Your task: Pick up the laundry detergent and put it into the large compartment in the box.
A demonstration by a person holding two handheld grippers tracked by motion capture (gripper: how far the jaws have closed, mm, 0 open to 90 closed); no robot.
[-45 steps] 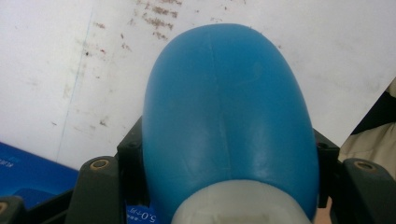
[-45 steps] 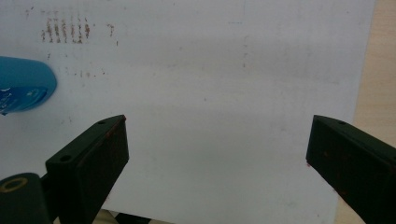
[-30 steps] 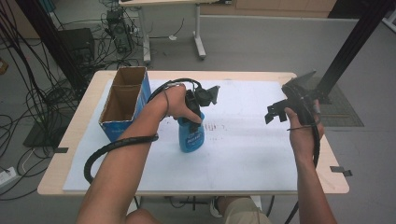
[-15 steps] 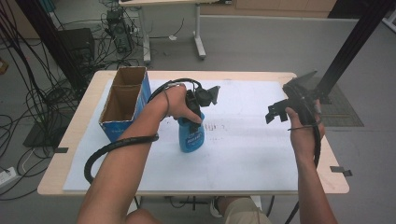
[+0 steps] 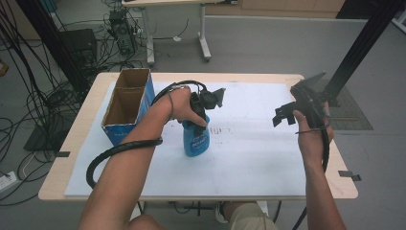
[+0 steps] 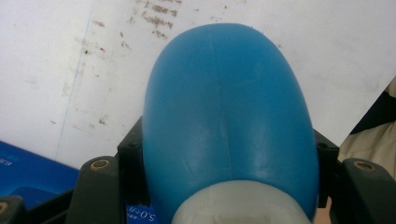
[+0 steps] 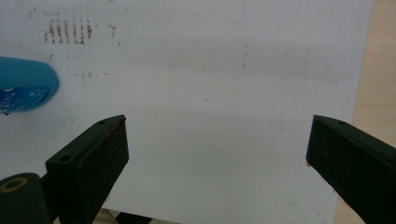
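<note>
A blue plastic bottle (image 5: 196, 140) stands upright on the white sheet (image 5: 253, 153) near the table's middle. My left gripper (image 5: 197, 120) comes down on its top, shut on it just below the white neck. In the left gripper view the bottle (image 6: 229, 112) bulges between the two black jaws, and my left gripper (image 6: 226, 161) squeezes it from both sides. My right gripper (image 5: 286, 114) hovers over the right part of the sheet, open and holding nothing. In the right gripper view my right gripper (image 7: 215, 140) has its jaws wide apart, with the bottle (image 7: 23, 91) far left.
An open cardboard box (image 5: 125, 106) with blue sides stands at the table's left, close to my left forearm; its blue side (image 6: 28, 172) also appears in the left gripper view. Brown smudges mark the sheet. A black post (image 5: 359, 52) rises beyond the right edge. Cables cover the floor at left.
</note>
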